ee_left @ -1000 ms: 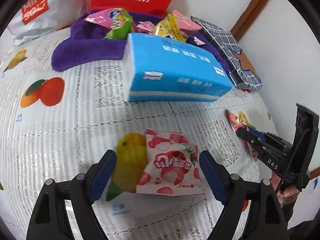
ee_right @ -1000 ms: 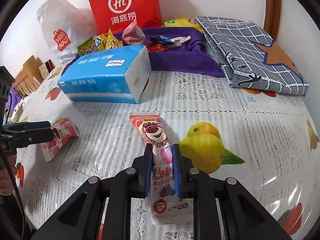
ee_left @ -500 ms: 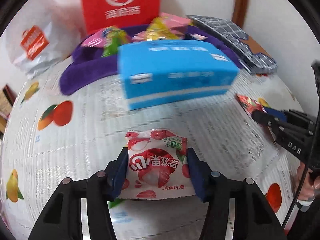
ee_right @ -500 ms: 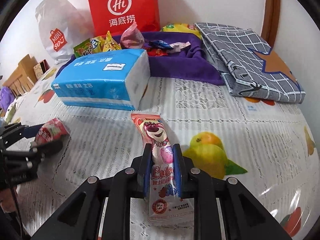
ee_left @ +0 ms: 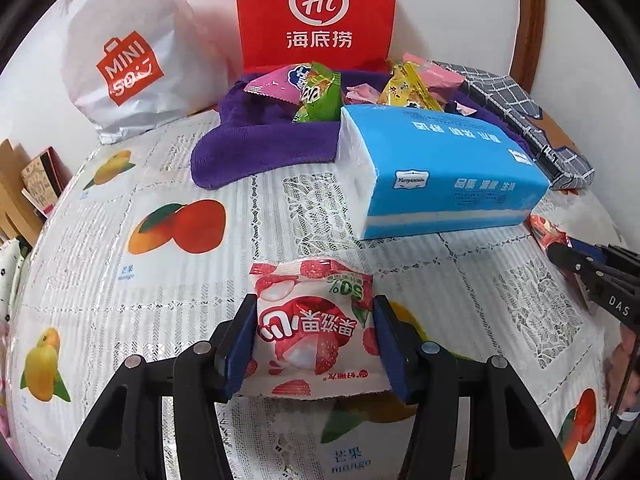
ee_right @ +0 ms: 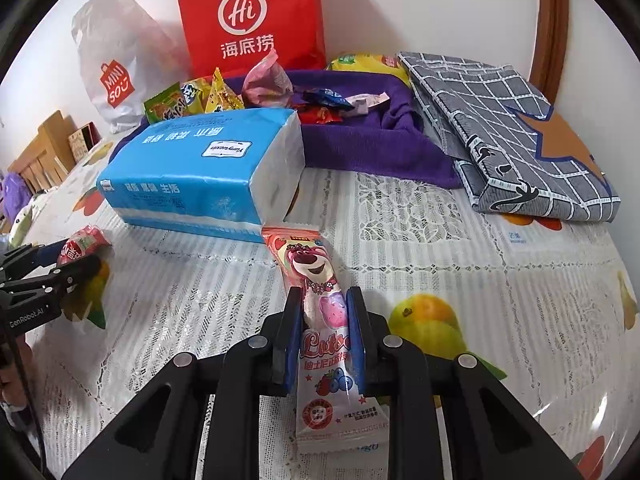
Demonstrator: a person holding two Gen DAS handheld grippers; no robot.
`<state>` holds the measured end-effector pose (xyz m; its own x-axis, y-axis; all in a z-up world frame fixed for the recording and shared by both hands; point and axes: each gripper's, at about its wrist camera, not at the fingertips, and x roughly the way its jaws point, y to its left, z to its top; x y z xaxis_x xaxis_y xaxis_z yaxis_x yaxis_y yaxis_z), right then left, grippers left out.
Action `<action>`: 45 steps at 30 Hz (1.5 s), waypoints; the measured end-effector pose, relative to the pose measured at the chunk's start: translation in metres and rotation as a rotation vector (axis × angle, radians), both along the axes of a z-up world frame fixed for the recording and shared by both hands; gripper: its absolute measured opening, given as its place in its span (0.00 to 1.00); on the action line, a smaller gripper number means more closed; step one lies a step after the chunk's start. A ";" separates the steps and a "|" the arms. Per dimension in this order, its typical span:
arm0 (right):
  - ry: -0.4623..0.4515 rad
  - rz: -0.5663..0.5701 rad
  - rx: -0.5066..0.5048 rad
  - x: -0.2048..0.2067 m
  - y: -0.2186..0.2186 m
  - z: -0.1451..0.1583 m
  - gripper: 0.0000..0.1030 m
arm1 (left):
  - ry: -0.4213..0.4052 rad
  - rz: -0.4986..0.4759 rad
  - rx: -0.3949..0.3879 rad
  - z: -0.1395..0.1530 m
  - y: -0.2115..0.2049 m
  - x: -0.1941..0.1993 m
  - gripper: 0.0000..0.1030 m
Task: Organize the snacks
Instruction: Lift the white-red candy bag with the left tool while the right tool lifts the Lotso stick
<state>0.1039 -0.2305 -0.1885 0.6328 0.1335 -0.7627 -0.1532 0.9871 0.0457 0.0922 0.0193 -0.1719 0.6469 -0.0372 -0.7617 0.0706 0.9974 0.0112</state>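
My left gripper (ee_left: 314, 322) is shut on a white and red lychee snack packet (ee_left: 312, 328) and holds it above the tablecloth. It also shows at the left of the right wrist view (ee_right: 82, 242). My right gripper (ee_right: 324, 312) is shut on a long pink Lotso bear snack packet (ee_right: 320, 312), lifted off the table. A purple towel (ee_left: 256, 140) at the back holds several loose snacks (ee_left: 316, 92); it also shows in the right wrist view (ee_right: 380, 136).
A blue tissue pack (ee_left: 440, 172) lies in front of the purple towel. A red Hi paper bag (ee_left: 316, 12) and a white Miniso bag (ee_left: 124, 60) stand at the wall. A folded grey checked cloth (ee_right: 500, 128) lies at the right.
My left gripper closed on the lychee packet and lifted it, turning toward the towel. My right gripper kept its hold on the Lotso packet and moved forward a little.
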 end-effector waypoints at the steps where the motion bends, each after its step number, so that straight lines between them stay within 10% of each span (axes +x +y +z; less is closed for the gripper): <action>1: 0.000 0.000 -0.005 0.000 0.001 0.000 0.22 | 0.000 0.000 0.002 0.000 0.000 0.001 0.52; 14: 0.002 0.029 -0.021 0.001 0.006 0.000 0.33 | 0.004 0.002 0.002 -0.001 0.000 0.000 0.54; 45: -0.004 0.051 -0.047 0.001 0.010 0.001 0.22 | -0.001 0.002 0.008 -0.001 0.000 -0.001 0.51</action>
